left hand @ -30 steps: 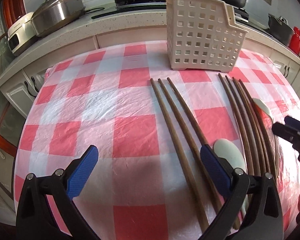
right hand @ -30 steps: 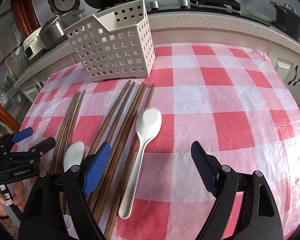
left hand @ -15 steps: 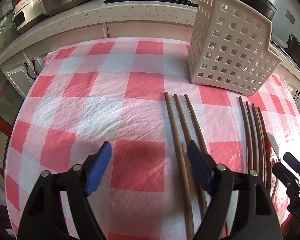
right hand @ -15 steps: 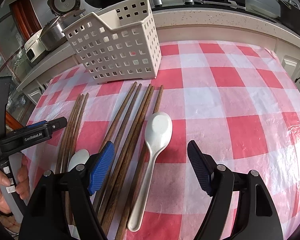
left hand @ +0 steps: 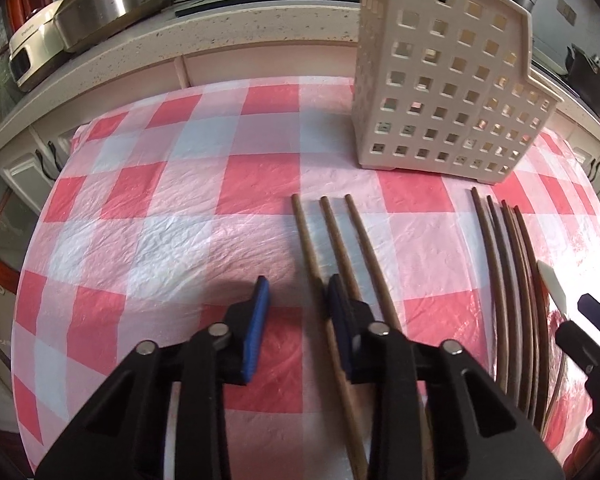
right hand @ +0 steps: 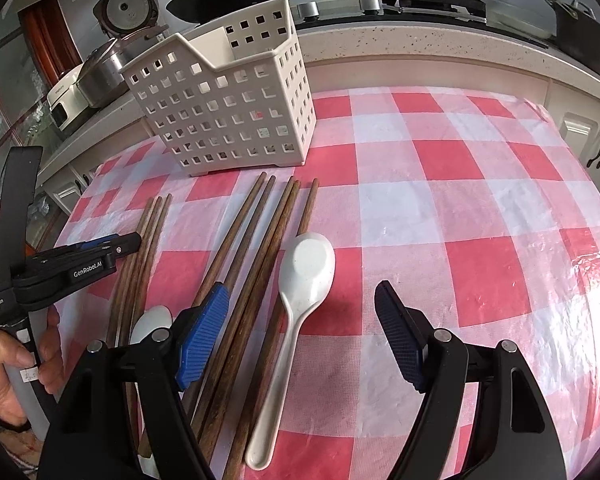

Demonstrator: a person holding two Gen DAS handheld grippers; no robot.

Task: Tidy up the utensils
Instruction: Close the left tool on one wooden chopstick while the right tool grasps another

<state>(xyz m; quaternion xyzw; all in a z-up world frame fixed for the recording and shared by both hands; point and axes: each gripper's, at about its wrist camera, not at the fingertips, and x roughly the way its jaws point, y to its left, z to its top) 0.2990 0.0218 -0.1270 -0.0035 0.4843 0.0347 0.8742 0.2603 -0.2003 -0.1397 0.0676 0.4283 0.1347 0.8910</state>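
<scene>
We see the left hand-held gripper [left hand: 294, 304] narrowed around one brown chopstick [left hand: 306, 236] at lower centre, though contact seems unclear. The right hand-held gripper [right hand: 300, 320] is spread wide over the white spoon [right hand: 300, 284]; the basket [right hand: 228, 108] stands upper left on the checked surface [right hand: 460, 208].

Both wrist views are bright, daylight-lit, colours slightly washed. In my right wrist view there is strong glare on the plastic tablecloth [right hand: 452, 208] at the far right edge, blown out to near white; its wrinkles catch specular highlights throughout. In the left wrist view the same glare sits at the right edge, near the right claw [left hand: 588, 328]. A soft dark shadow lies on the cloth just ahead of the left claw [left hand: 296, 300]. Heavy fisheye distortion: the kitchen worktop [left hand: 220, 32] bows, corners vignette to black. Claw bodies close to the lens are soft; the white basket [right hand: 228, 108] and chopsticks [right hand: 256, 248] read sharp.
</scene>
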